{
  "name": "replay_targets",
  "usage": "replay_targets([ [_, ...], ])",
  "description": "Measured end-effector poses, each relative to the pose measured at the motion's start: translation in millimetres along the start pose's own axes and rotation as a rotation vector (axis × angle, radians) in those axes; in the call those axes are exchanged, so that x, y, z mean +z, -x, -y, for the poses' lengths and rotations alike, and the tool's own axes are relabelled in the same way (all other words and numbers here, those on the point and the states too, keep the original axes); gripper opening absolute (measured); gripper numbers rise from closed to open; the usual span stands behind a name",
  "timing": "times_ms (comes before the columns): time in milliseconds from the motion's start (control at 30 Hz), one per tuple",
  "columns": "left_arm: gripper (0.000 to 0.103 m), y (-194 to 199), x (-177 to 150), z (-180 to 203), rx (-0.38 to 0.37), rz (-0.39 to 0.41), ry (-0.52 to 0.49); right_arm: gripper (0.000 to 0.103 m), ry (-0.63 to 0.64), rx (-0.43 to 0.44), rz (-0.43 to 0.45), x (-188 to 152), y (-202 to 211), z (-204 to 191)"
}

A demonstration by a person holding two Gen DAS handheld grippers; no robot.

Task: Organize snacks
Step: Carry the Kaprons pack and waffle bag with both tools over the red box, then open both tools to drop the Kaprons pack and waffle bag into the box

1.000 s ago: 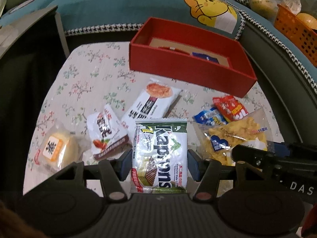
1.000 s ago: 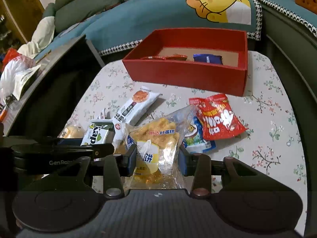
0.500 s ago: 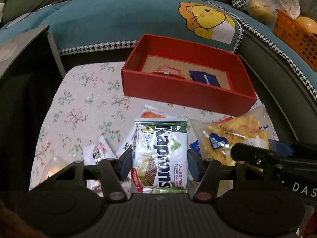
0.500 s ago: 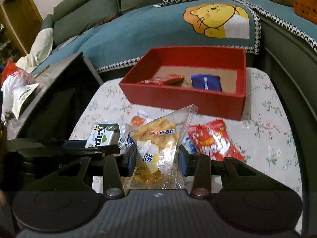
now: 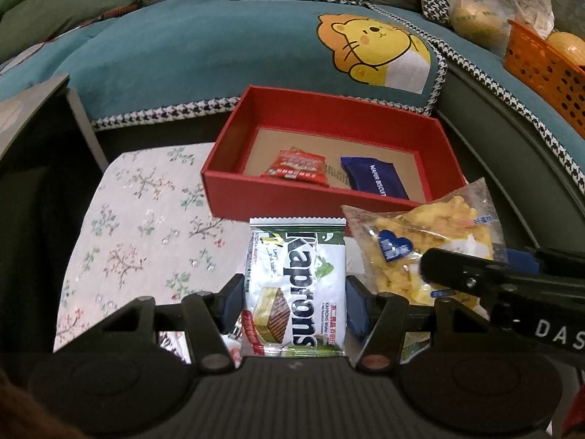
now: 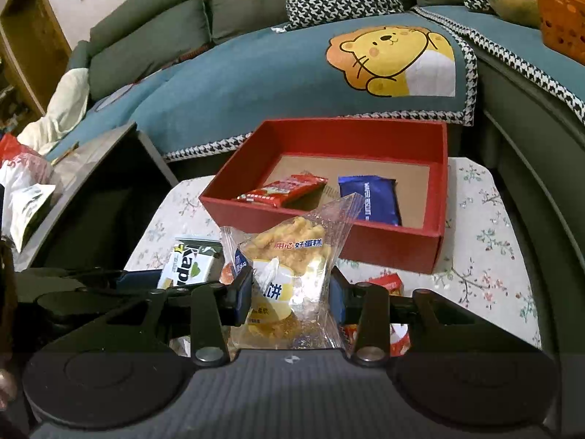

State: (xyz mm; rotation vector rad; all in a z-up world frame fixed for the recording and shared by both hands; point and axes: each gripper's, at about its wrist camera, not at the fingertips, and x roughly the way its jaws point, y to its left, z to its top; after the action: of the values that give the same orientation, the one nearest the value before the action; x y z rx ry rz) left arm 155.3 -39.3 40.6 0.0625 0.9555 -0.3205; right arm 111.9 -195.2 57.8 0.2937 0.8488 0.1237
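Two packets now ride closer to the red box [image 5: 314,197] than a second ago: left gripper [image 5: 294,296] clamps the wafers [image 5: 298,285], right gripper [image 6: 290,291] the cake bag [image 6: 292,256]. Drop-off looks next.

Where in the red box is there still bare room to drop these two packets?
Inside the red box, bare cardboard floor runs along the far wall and down the right side of the blue packet. The near-left part is crowded: the red packet lies there, with the blue packet beside it near the front wall.
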Motion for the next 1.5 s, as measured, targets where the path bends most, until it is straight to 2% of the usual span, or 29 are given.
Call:
replay_targets([
  [333,0.086,-12,24,5,0.014,0.018,-0.012,0.049,-0.008,-0.012,0.014,18,-11,11],
  [600,0.086,-28,57,12,0.033,0.049,-0.033,0.049,-0.031,-0.017,0.041,41,-24,22],
  [933,0.086,-78,96,15,0.080,0.040,-0.041,0.049,-0.099,-0.012,0.045,67,-70,51],
  [1167,0.086,-111,104,12,0.105,0.007,-0.026,0.049,-0.147,0.000,0.035,69,-102,67],
  [1300,0.086,-127,103,13,0.106,-0.025,-0.016,0.056,-0.168,-0.016,0.020,69,-113,75],
  [1367,0.087,-126,103,11,0.111,-0.024,-0.007,0.069,-0.142,-0.043,0.019,68,-114,74],
  [1433,0.089,-124,104,8,0.103,-0.023,0.004,0.075,-0.133,-0.050,0.024,67,-113,74],
  [1500,0.091,-118,105,4,0.111,-0.015,0.016,0.075,-0.127,-0.042,0.028,68,-109,73],
])
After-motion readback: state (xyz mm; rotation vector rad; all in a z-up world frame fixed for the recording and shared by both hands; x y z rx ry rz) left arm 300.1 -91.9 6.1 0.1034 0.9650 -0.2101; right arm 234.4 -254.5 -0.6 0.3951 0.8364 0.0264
